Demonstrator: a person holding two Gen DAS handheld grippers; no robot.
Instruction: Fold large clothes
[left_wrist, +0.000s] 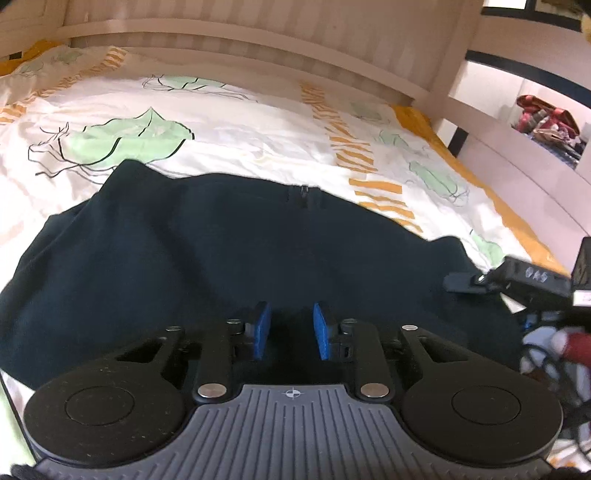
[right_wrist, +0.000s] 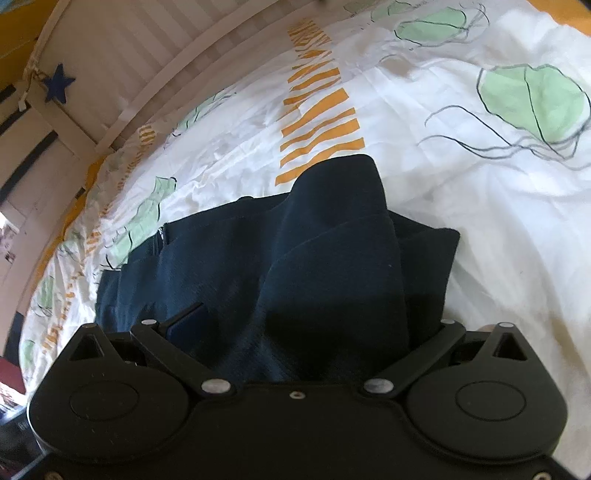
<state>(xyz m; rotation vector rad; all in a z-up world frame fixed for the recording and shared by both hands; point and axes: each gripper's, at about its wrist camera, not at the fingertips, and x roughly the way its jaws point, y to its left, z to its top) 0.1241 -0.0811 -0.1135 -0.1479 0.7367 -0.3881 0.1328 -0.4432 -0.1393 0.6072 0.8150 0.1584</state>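
The dark navy garment (left_wrist: 240, 258) lies partly folded on the bed (left_wrist: 258, 122), over its patterned sheet; its near edge is hidden under both tools. The left hand-held gripper (left_wrist: 291, 328) hovers over the cloth, its blue pads (left_wrist: 261, 328) a little apart, nothing between them. The right hand-held gripper (right_wrist: 306, 325) has its jaws wide apart with a fold of cloth bunched between; its pads are mostly covered, so I cannot tell if they press it.

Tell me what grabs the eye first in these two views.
The dark navy garment dominates, spread across the middle of a white bedsheet printed with green leaves and orange stripes. In the left wrist view the left tool shows its blue pads apart, nothing between them, low over the cloth. In the right wrist view the right tool stands wide, with a heaped fold of the garment between its fingers.
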